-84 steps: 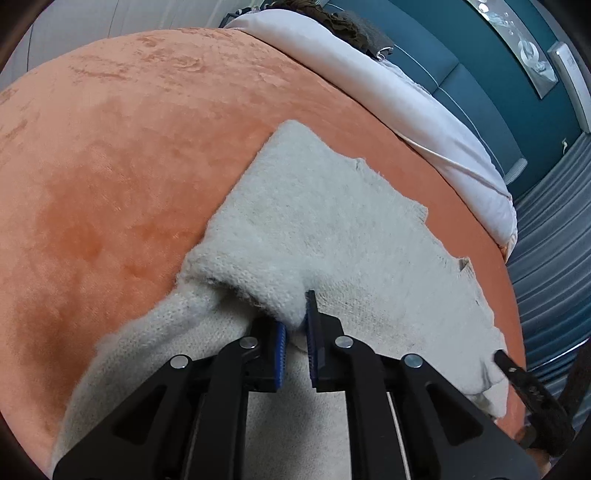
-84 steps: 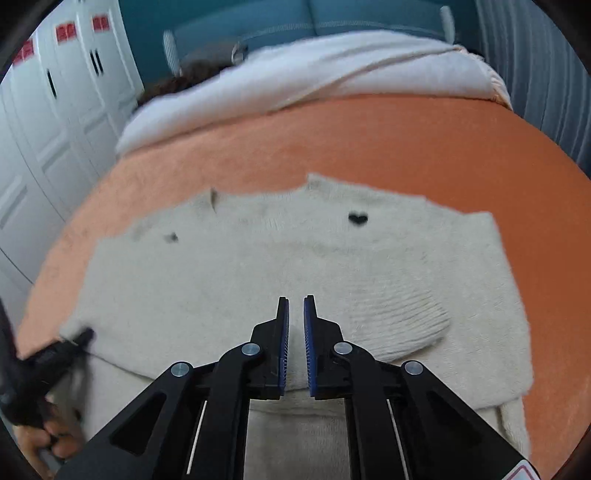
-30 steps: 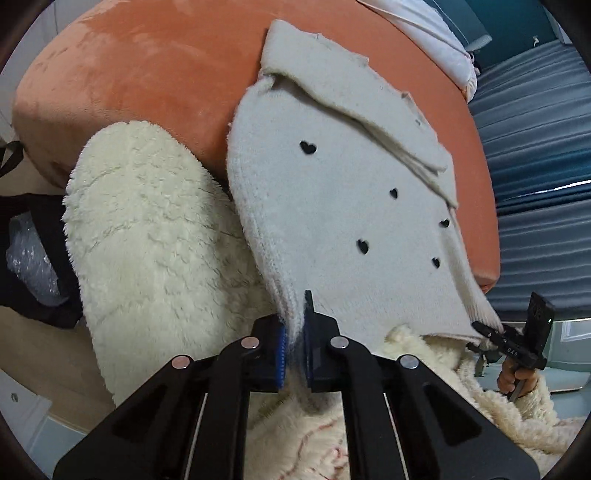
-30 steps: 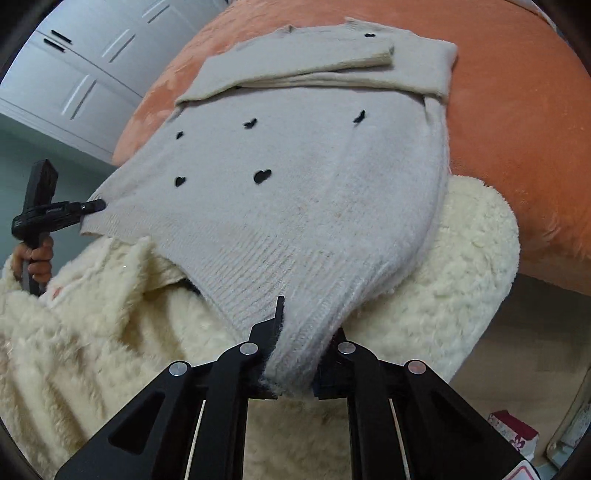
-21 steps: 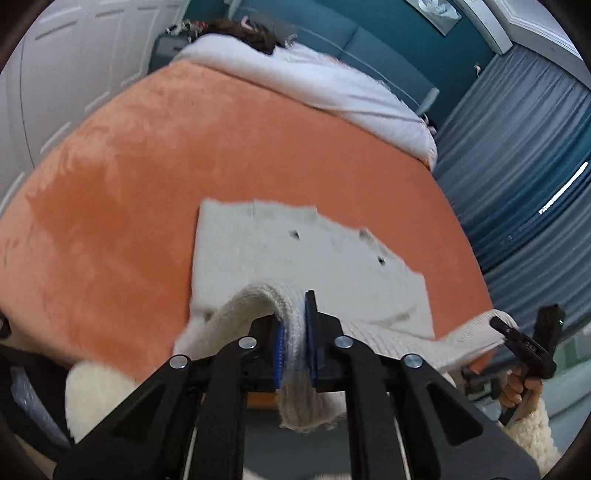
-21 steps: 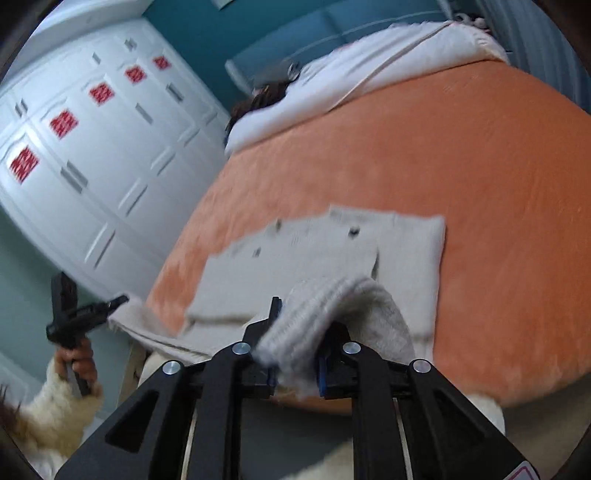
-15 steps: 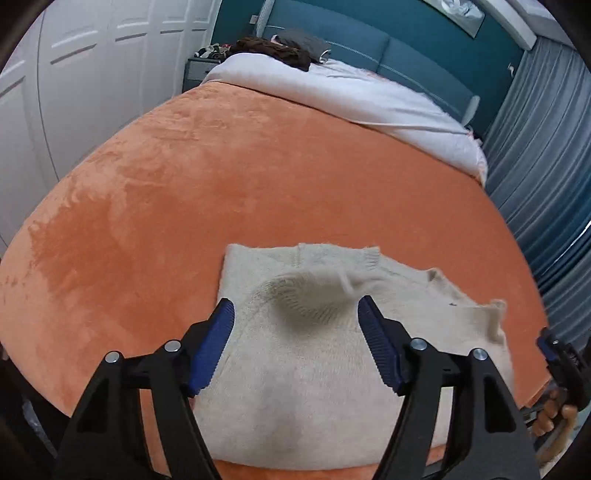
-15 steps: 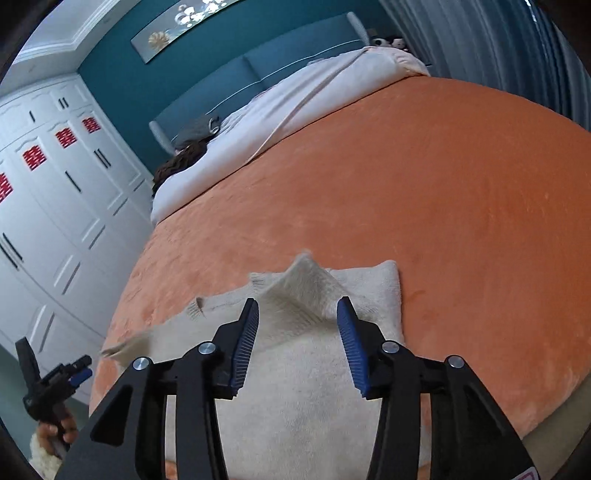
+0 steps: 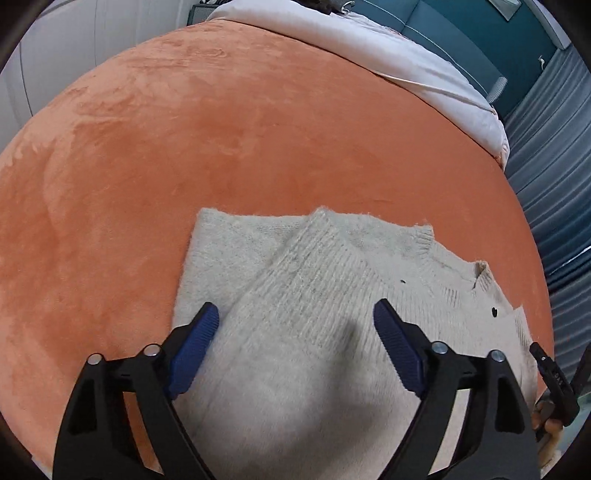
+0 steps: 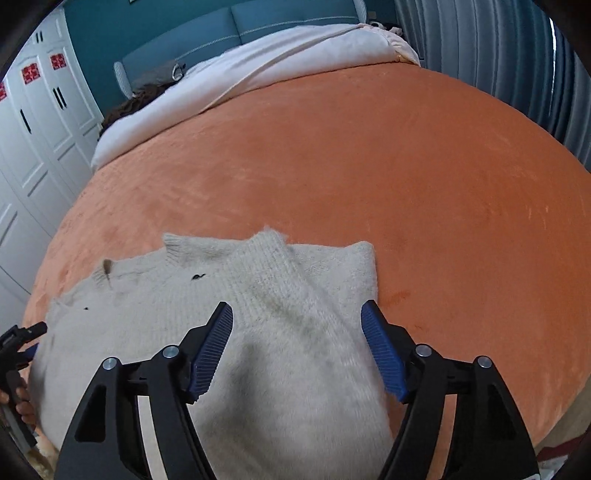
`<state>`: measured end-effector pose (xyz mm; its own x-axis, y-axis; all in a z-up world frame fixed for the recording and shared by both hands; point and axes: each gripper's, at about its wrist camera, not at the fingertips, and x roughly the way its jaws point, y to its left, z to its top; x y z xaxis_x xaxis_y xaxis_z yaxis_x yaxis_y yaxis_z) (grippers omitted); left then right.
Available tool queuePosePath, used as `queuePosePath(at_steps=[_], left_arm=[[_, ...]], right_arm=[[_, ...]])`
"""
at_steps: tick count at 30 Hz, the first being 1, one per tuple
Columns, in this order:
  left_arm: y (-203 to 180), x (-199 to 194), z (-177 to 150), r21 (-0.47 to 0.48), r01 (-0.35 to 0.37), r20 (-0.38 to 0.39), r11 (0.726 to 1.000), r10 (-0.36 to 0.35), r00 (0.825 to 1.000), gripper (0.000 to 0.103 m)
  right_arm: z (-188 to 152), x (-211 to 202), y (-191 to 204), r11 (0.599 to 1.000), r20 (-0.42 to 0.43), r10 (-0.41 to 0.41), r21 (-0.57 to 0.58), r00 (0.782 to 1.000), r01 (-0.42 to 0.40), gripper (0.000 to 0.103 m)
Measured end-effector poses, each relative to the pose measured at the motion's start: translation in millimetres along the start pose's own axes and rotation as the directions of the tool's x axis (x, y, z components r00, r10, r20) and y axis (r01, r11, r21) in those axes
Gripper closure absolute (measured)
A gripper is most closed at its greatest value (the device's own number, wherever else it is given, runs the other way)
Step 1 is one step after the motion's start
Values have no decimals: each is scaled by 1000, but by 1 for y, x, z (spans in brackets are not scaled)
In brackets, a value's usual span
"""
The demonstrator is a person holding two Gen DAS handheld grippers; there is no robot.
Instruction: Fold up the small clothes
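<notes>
A cream knit sweater [image 9: 310, 295] with small black hearts lies folded in half on the orange bed cover [image 9: 184, 129], hem edge up near the collar. My left gripper [image 9: 295, 317] is open and empty above its left part. In the right wrist view the sweater [image 10: 258, 302] lies the same way, and my right gripper [image 10: 297, 314] is open and empty above its right part. Each gripper also shows at the other view's edge: the right gripper [image 9: 550, 373] and the left gripper [image 10: 22, 339].
A white duvet [image 10: 266, 70] lies across the head of the bed, with a teal headboard [image 10: 221, 29] behind. White wardrobe doors [image 10: 33, 122] stand on the left, grey-blue curtains [image 9: 546, 155] on the right. The bed's front edge is just below the sweater.
Both grippers lifted the sweater's hem, carried it up over the body toward the collar and opened, dropping it. The sweater now lies folded in half and both grippers are empty.
</notes>
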<state>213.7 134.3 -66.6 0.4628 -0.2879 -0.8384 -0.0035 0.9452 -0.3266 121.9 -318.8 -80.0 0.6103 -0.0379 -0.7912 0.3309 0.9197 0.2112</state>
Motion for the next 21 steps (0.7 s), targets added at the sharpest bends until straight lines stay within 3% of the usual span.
queuePosePath(at_steps=[1,2,3,4,6,8,10,11,13,15,19,21], left_arm=[[-3,3,2,20,-10,-12,1000,10,1000,59],[-6,6,4,49,-20,-35,999,22,999,94],[-7,4,5,57,-22,-44,998,24,999,96],[-7,-4,8,46,-11,-22,999,12,1000,97],[-8,-36,19,43,29,52,999,-31,998,97],[-10,-60,30,41,64,105,997,-68,992,97],[-9,-64,42,37,54,130,998,-59,990,97],[-8,-56,47,42,20,129,999,-25,991,97],[2,-24,51,17,-10,70,1000,9,998,97],[17,12,45,-38,-28,-20,999,28,999,97],[16,21,35,-8,-62,-8,998,62,998,97],[13,28,31,4,-72,-19,997,72,997,96]], right_arm=[[0,9,3,1000,-20,-13,-11,1000,13,54],[2,15,6,1000,-40,-18,-25,999,17,74],[3,19,9,999,-74,-6,-41,997,3,95],[6,13,12,999,-71,22,-35,997,-25,95],[14,-23,12,993,32,117,-15,993,-116,96],[31,-63,5,981,147,189,13,971,-193,96],[40,-80,-9,975,227,198,50,954,-214,96],[43,-75,-15,981,231,169,56,958,-186,96],[42,-22,-30,997,103,38,56,994,-44,97],[32,30,-47,995,-75,-2,99,997,9,97],[34,12,-48,993,29,51,109,998,-54,97],[31,41,-49,996,-93,22,89,995,-13,96]])
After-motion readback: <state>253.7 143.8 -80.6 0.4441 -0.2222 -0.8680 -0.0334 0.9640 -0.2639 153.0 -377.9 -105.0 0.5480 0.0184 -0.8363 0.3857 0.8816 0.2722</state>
